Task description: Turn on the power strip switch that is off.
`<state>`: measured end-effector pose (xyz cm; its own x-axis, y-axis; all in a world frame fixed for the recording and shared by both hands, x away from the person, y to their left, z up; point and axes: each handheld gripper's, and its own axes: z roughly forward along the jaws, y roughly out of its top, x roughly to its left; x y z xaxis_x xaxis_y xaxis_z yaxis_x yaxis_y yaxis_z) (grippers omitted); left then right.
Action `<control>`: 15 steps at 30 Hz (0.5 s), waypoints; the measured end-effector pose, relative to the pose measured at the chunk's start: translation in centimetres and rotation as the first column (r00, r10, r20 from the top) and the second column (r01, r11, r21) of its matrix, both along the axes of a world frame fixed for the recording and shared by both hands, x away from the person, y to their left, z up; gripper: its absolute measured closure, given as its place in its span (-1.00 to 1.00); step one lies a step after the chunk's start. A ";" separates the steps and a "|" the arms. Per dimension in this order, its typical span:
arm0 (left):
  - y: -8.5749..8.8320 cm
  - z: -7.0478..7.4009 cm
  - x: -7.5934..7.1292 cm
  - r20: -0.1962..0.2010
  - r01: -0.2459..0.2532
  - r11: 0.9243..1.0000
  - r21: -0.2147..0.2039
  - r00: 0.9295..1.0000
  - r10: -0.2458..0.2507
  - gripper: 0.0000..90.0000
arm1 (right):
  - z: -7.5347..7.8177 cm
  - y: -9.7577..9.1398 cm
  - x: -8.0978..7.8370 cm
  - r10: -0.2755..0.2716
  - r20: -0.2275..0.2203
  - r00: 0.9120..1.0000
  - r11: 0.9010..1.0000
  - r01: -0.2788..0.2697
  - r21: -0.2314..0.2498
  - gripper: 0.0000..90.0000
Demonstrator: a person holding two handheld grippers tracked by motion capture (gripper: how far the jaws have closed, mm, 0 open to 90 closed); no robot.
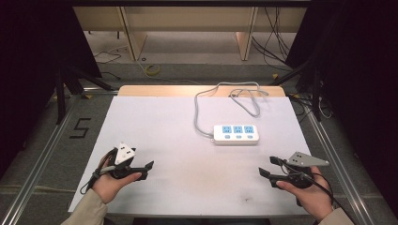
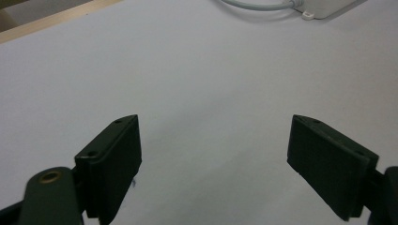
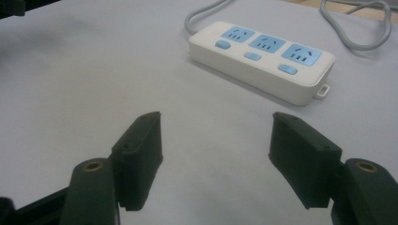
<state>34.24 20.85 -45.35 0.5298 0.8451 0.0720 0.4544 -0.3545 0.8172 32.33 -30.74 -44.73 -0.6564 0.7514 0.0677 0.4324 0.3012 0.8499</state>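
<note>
A white power strip [image 1: 236,134] with three blue sockets and blue switches lies on the white table sheet [image 1: 169,122], right of centre. Its grey cable [image 1: 220,101] loops toward the far edge. In the right gripper view the power strip [image 3: 263,61] sits ahead and slightly right of my right gripper [image 3: 216,154], whose jaws stand wide apart with nothing between them. My right gripper [image 1: 268,166] is held low at the near right. Held at the near left, my left gripper [image 1: 149,168] points toward the middle. My left gripper [image 2: 213,159] is open and empty over bare sheet.
The strip's corner and cable [image 2: 291,4] show at the top of the left gripper view. A wooden table edge [image 1: 164,90] runs along the far side. Metal rails [image 1: 47,140] flank the table. Cables [image 1: 150,69] lie on the floor beyond.
</note>
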 end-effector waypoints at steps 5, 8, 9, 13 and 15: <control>0.2 0.0 0.0 0.004 -0.006 1.000 0.012 1.000 0.006 -0.58 | -0.1 -0.1 0.0 -0.023 -0.027 0.999 0.999 0.022 -0.035 -0.01; 0.1 0.0 0.1 0.006 -0.011 1.000 0.014 1.000 0.010 -0.57 | -0.2 0.0 -0.1 -0.040 -0.037 0.999 0.998 0.038 -0.059 0.23; 0.1 0.0 0.2 0.005 -0.011 1.000 0.015 1.000 0.011 -0.57 | -0.1 0.0 -0.1 -0.044 -0.025 0.999 0.997 0.042 -0.057 0.32; 0.2 -0.1 0.3 -0.001 -0.013 1.000 0.018 1.000 0.013 -0.57 | 0.3 0.0 0.0 -0.048 -0.005 0.999 0.998 0.047 -0.045 0.75; 0.3 -0.1 0.3 -0.003 -0.017 1.000 0.013 1.000 0.017 -0.57 | 0.3 0.0 0.0 -0.050 -0.010 0.999 0.998 0.049 -0.050 0.93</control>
